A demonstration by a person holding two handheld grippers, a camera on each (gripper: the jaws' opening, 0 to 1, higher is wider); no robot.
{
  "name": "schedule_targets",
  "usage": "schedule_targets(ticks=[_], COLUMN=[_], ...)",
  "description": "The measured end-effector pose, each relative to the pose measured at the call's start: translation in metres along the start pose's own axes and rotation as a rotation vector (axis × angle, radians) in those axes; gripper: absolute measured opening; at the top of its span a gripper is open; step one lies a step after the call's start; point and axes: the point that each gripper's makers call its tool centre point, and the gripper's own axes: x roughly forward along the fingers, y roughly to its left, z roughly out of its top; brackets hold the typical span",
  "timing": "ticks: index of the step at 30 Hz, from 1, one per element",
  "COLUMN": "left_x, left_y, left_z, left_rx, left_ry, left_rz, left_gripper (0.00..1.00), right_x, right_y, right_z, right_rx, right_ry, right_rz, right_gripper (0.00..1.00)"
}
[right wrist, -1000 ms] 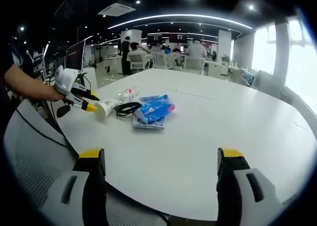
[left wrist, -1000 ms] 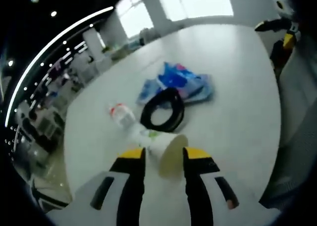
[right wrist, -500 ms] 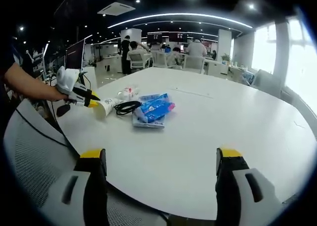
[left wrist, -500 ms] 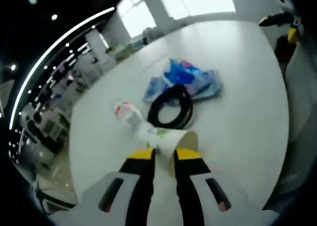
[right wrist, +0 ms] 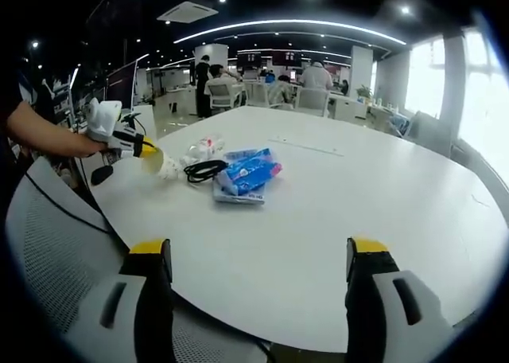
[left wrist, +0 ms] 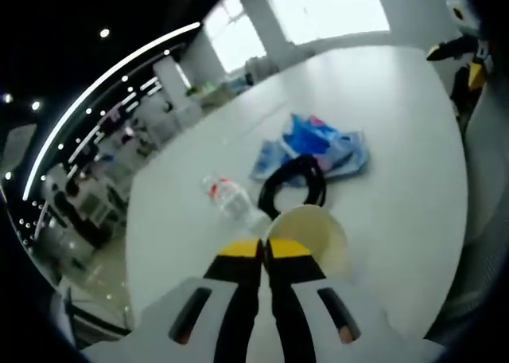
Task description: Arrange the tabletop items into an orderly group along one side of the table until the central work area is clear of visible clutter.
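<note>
My left gripper (left wrist: 266, 245) is shut on the rim of a white paper cup (left wrist: 312, 237), whose open mouth faces the camera. Just past the cup lie a clear plastic bottle (left wrist: 230, 198), a black coiled cable (left wrist: 292, 187) and a blue packet (left wrist: 320, 145) on the white table (left wrist: 398, 180). In the right gripper view a person's hand holds the left gripper (right wrist: 141, 146) with the cup (right wrist: 161, 165) tilted beside the bottle (right wrist: 202, 150), the cable (right wrist: 203, 171) and the packet (right wrist: 249, 174). My right gripper (right wrist: 258, 250) is open over the table's near edge, holding nothing.
A grey mesh chair back (right wrist: 48, 243) stands at the table's near left edge. The right gripper (left wrist: 468, 51) shows far off at the table's other side. Bare white tabletop (right wrist: 358, 196) stretches right of the items. People sit at desks (right wrist: 310, 80) in the background.
My left gripper's jaws have come together on the cup's rim, and the cup has tipped up from lying on its side. The right gripper has stayed still.
</note>
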Motion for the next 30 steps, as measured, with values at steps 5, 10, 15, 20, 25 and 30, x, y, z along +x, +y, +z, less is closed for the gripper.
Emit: schedule_targets(ticks=[5, 10, 15, 20, 25, 30], left_x=[-0.004, -0.005, -0.004, -0.004, -0.002, 0.001], left_y=[-0.002, -0.008, -0.015, -0.023, -0.032, -0.043], left_z=[0.009, 0.017, 0.019, 0.021, 0.02, 0.022], left_rx=[-0.044, -0.072, -0.091, -0.142, -0.181, -0.219], left_ry=[-0.007, -0.002, 0.019, 0.053, 0.109, 0.141], left_rz=[-0.032, -0.069, -0.102, -0.148, -0.194, -0.232], left_gripper=[0.0, 0.0, 0.0, 0.0, 0.0, 0.0], right_x=[0.0, 0.001, 0.0, 0.001, 0.001, 0.001], right_y=[0.001, 0.001, 0.001, 0.003, 0.003, 0.003], right_z=[-0.001, -0.001, 0.001, 0.003, 0.003, 0.003], right_rx=[-0.003, -0.003, -0.003, 0.0, 0.001, 0.0], right_ry=[0.005, 0.004, -0.002, -0.015, -0.018, -0.015], right_rz=[0.005, 0.006, 0.009, 0.017, 0.021, 0.02], right_gripper=[0.9, 0.91, 0.92, 0.94, 0.95, 0.95])
